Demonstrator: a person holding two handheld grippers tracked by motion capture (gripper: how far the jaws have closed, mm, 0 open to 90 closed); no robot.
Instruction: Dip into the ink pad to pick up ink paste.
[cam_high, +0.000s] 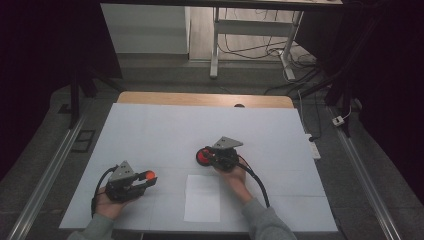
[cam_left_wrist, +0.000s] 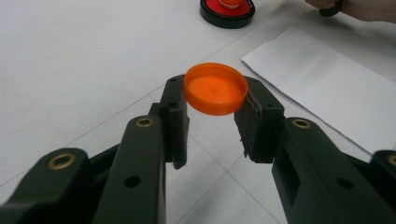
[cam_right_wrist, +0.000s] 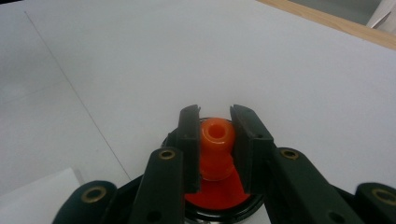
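An orange cap (cam_left_wrist: 215, 88) with its open side up is pinched between the jaws of my left gripper (cam_left_wrist: 212, 114); from above it is an orange spot (cam_high: 148, 174) at the tip of the left gripper (cam_high: 145, 181), at the table's front left. My right gripper (cam_right_wrist: 215, 144) is shut on an orange threaded neck (cam_right_wrist: 216, 145) that rises from a red disc in a black ring (cam_right_wrist: 219, 198). That disc (cam_high: 203, 156) lies near the table's middle, under the right gripper (cam_high: 212, 157), and also appears far off as a black-rimmed red disc (cam_left_wrist: 227, 9).
A white paper sheet (cam_high: 202, 197) lies flat between the two hands at the front; its near corner is the sheet (cam_left_wrist: 327, 84). The table is covered in white (cam_high: 165, 130), with a wooden edge (cam_high: 205, 99) at the back. Desk legs and cables stand beyond.
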